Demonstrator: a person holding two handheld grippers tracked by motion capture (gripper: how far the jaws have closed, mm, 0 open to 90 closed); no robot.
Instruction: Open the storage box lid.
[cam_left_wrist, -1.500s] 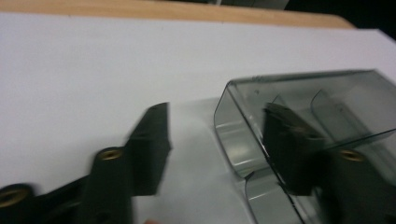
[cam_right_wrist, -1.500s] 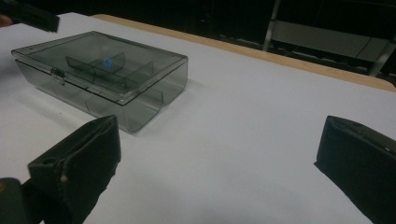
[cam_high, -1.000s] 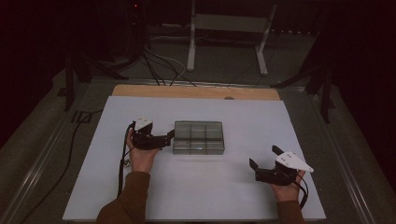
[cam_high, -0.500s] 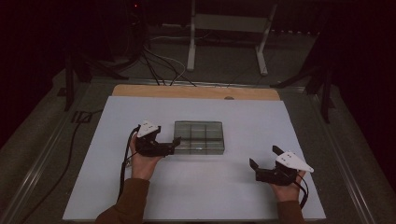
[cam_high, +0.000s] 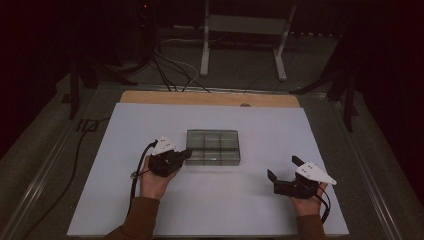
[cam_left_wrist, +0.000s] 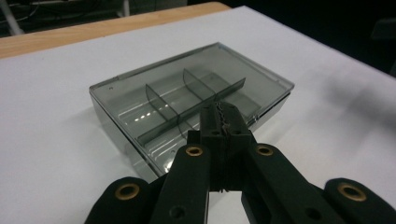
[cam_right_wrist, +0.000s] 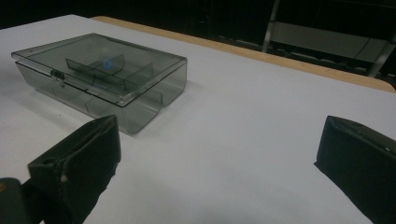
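At box (cam_high: 213, 147) left edge, left hand-held gripper (cam_high: 187, 154) just closed, empty; right hand-held gripper (cam_high: 285, 171) wide, well apart.

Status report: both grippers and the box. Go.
Left gripper shut, fingers empty at clear compartment box, lid closed. Right gripper open, well clear. Nothing in the way.

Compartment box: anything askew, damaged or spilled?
Nothing stands out. The clear compartment box sits flat and square on the white table, lid down, its compartments apparently empty, no cracks visible. The left gripper is shut, tips at the box's near left corner with nothing between the jaws; the right gripper is open, well apart.
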